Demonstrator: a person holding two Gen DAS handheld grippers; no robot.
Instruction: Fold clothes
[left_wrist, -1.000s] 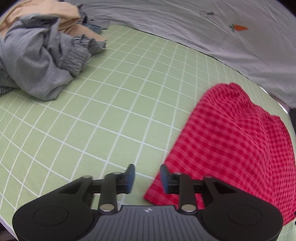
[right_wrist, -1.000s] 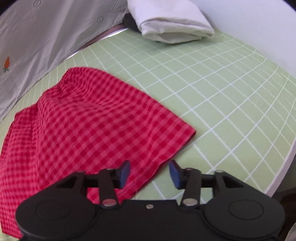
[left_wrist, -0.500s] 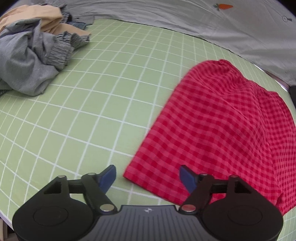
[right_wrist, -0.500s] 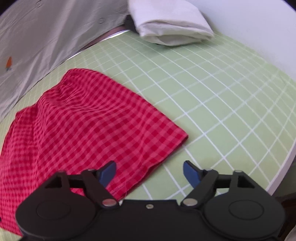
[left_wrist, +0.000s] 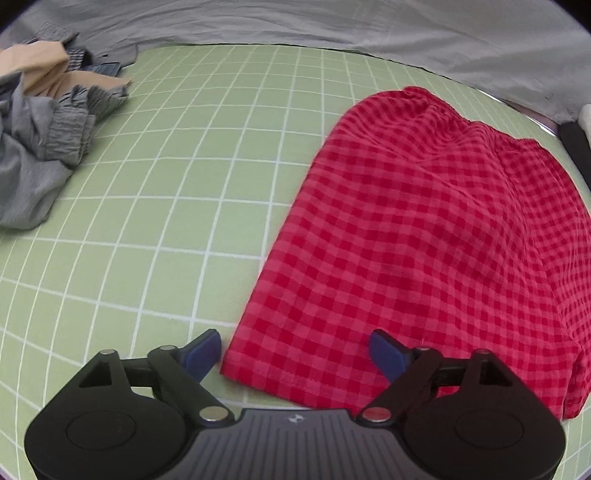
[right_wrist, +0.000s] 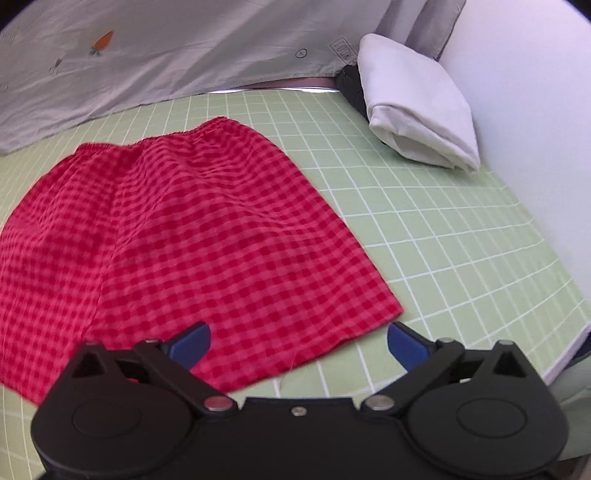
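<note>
Red checked shorts (left_wrist: 424, 236) lie flat on the green grid mat (left_wrist: 184, 184), waistband at the far end, hems toward me. My left gripper (left_wrist: 295, 352) is open and empty, its jaws spread over the near left hem corner. In the right wrist view the shorts (right_wrist: 192, 236) fill the left and middle. My right gripper (right_wrist: 297, 341) is open and empty, its jaws spread over the near right hem corner.
A heap of grey and tan clothes (left_wrist: 44, 140) lies at the far left. A folded white cloth (right_wrist: 417, 107) sits at the far right on the mat (right_wrist: 461, 240). A grey sheet with a carrot print (right_wrist: 147, 48) hangs behind. The mat's edge (right_wrist: 565, 350) is near right.
Both grippers opened wide from nearly shut. The left one shifted right, so the shorts' left hem corner now lies between its jaws. The right one swung to face the right hem corner.
</note>
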